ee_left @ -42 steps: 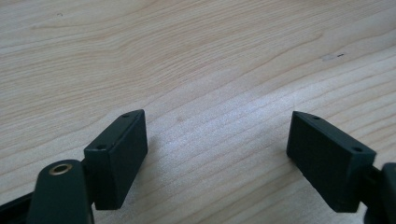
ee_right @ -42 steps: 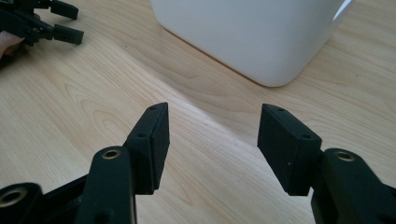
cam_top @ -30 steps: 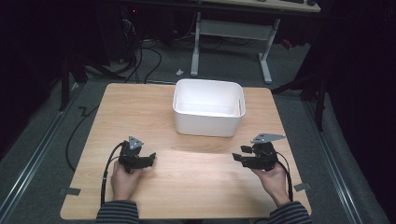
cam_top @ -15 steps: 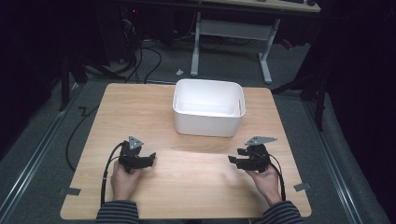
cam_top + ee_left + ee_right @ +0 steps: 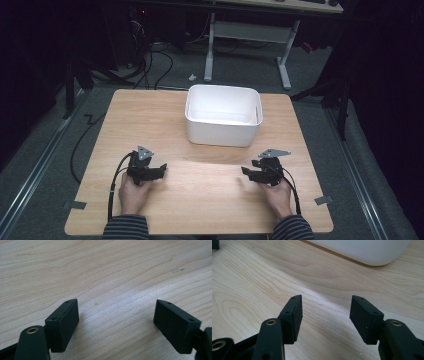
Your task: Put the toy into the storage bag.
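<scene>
High view first: we see the white bin (image 5: 223, 121) standing at the far middle of the wooden counter (image 5: 200, 210), with both claws resting low near the front edge, one on each side. From our right claw (image 5: 248, 173) the bin lies forward and a little toward the centre; from our left claw (image 5: 160, 170) it lies forward and toward the centre too, at much the same remove. Neither hand is plainly nearer, though the bin's near right corner (image 5: 372, 255) already sits at the top of the right gripper view, just past bare wood, so we judge the right side better lined up for a reach.

The bin's long axis runs across the counter, left to right, with its long near wall facing us. It is a plain white rectangular tub with rounded corners, a rolled rim and smooth walls; as far as we can see, nothing lies inside.

Our right claw (image 5: 325, 315) is released, its jaws part-way apart and just lately spreading wider, with nothing but wood grain between them. Our left claw (image 5: 116, 322) is released as well, jaws set wider still over bare counter, gripping nothing.

Any coming move, we judge, goes forward and inward toward the bin's near wall.
</scene>
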`<state>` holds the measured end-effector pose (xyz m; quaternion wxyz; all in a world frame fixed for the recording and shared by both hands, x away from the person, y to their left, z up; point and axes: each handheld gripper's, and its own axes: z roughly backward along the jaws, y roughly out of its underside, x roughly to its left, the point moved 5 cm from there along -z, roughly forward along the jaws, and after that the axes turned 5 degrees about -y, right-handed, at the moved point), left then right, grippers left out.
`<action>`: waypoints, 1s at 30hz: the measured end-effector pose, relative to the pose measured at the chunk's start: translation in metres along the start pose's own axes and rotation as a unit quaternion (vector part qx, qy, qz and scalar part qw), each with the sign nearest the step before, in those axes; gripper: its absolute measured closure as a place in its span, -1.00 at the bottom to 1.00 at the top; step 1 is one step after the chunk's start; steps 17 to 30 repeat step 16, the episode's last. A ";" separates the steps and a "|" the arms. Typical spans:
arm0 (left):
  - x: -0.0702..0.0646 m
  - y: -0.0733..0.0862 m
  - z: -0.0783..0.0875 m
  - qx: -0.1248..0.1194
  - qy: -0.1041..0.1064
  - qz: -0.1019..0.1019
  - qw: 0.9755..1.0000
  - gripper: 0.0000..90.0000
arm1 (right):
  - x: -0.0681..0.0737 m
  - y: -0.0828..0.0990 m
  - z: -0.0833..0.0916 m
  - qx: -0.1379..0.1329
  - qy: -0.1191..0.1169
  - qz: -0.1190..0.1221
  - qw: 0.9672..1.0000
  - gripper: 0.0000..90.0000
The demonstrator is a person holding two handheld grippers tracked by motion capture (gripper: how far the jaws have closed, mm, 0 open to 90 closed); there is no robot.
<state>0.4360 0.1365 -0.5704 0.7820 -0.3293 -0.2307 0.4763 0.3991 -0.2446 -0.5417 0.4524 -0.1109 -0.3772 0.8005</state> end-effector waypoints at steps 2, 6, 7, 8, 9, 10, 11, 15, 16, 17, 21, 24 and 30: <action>0.000 0.000 0.000 0.000 0.000 0.000 1.000 -0.54 | 0.001 0.003 -0.004 0.004 0.007 0.001 1.000 -0.05; 0.000 0.000 0.000 0.000 0.000 0.000 1.000 -0.54 | 0.002 0.007 -0.014 0.007 0.022 0.029 0.999 -0.10; 0.000 0.000 0.000 0.000 0.000 0.000 1.000 -0.54 | 0.002 0.009 -0.017 0.009 0.023 0.031 0.999 -0.11; 0.000 0.000 0.000 0.000 0.000 0.000 1.000 -0.54 | 0.002 0.011 -0.020 0.008 0.027 0.040 0.999 -0.14; 0.000 0.000 0.000 0.000 0.000 0.000 1.000 -0.54 | 0.004 0.012 -0.022 -0.001 0.035 0.052 0.998 -0.15; 0.000 0.000 0.000 0.000 0.000 0.000 1.000 -0.54 | 0.004 0.013 -0.022 -0.007 0.035 0.053 0.998 -0.15; 0.000 0.000 0.000 0.000 0.000 0.000 1.000 -0.54 | 0.004 0.013 -0.022 -0.007 0.036 0.053 0.998 -0.15; 0.000 0.000 0.000 0.000 0.000 0.000 1.000 -0.54 | 0.004 0.013 -0.023 -0.007 0.035 0.050 0.998 -0.21; 0.000 0.000 0.000 0.000 0.000 0.000 1.000 -0.54 | 0.004 0.013 -0.023 -0.005 0.035 0.050 0.998 -0.21; 0.000 0.000 0.000 0.000 0.000 0.000 1.000 -0.54 | 0.004 0.013 -0.023 -0.005 0.035 0.050 0.998 -0.21; 0.000 0.000 0.000 0.000 0.000 0.000 1.000 -0.54 | 0.004 0.013 -0.023 -0.005 0.035 0.050 0.998 -0.21; 0.000 0.000 0.000 0.000 0.000 0.000 1.000 -0.54 | 0.004 0.013 -0.023 -0.005 0.035 0.050 0.998 -0.21; 0.000 0.000 0.000 0.000 0.000 0.000 1.000 -0.54 | 0.004 0.013 -0.023 -0.005 0.035 0.050 0.998 -0.21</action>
